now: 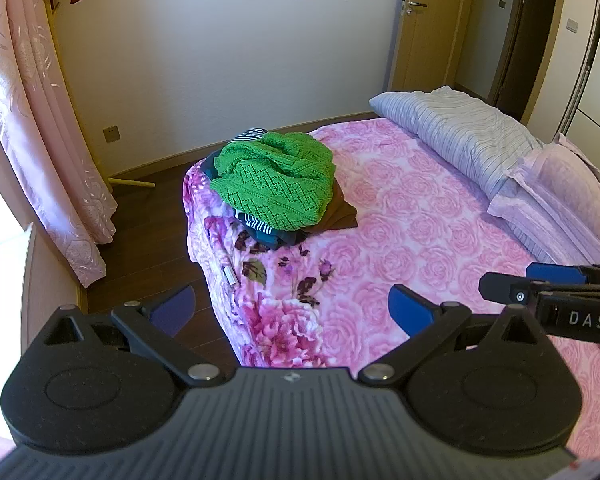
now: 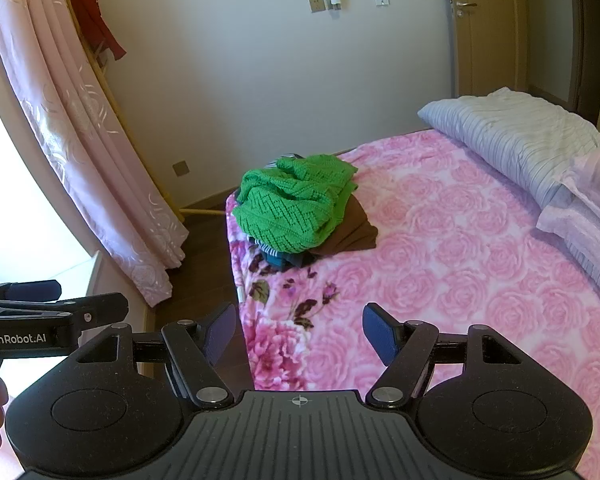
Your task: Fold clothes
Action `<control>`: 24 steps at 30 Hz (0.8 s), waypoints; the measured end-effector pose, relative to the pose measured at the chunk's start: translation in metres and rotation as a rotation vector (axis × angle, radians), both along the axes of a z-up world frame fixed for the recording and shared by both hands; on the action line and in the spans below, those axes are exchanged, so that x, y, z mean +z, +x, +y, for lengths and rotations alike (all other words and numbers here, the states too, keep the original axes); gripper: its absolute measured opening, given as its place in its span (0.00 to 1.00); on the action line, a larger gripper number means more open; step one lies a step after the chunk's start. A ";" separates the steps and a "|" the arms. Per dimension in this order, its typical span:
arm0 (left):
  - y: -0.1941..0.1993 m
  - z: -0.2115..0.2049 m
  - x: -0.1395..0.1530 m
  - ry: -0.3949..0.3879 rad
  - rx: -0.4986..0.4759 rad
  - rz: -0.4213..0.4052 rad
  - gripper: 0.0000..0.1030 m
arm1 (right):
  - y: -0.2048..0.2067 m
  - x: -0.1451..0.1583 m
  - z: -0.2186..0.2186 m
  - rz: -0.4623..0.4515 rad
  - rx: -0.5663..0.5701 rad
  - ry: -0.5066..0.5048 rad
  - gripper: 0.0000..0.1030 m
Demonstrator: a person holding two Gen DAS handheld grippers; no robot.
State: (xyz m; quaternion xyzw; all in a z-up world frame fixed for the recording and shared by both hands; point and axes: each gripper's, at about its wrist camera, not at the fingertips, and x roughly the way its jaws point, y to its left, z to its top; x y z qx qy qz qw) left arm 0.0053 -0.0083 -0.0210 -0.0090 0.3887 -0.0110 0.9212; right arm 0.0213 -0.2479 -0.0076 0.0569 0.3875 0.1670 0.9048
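Observation:
A heap of clothes lies at the far left corner of the bed, topped by a green knitted sweater. Under it show a brown garment and a striped dark piece. My left gripper hangs open over the near corner of the bed, with nothing between its blue pads. My right gripper is open too and holds nothing; its tips show at the right edge of the left wrist view. Both grippers are well short of the heap.
The bed carries a pink rose-patterned blanket, with a grey striped pillow and a pink pillow at the right. Pink curtains hang at the left above dark wooden floor. A door stands at the back.

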 end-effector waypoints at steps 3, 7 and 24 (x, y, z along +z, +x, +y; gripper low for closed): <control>0.001 0.000 0.000 0.000 0.000 0.001 0.99 | 0.000 0.000 0.000 0.000 0.000 0.000 0.65; 0.001 0.000 0.001 0.000 0.000 0.002 0.99 | 0.000 0.001 0.001 0.000 -0.001 0.000 0.65; 0.000 0.005 0.002 0.003 0.004 0.006 0.99 | 0.000 -0.001 0.001 0.003 0.007 0.007 0.65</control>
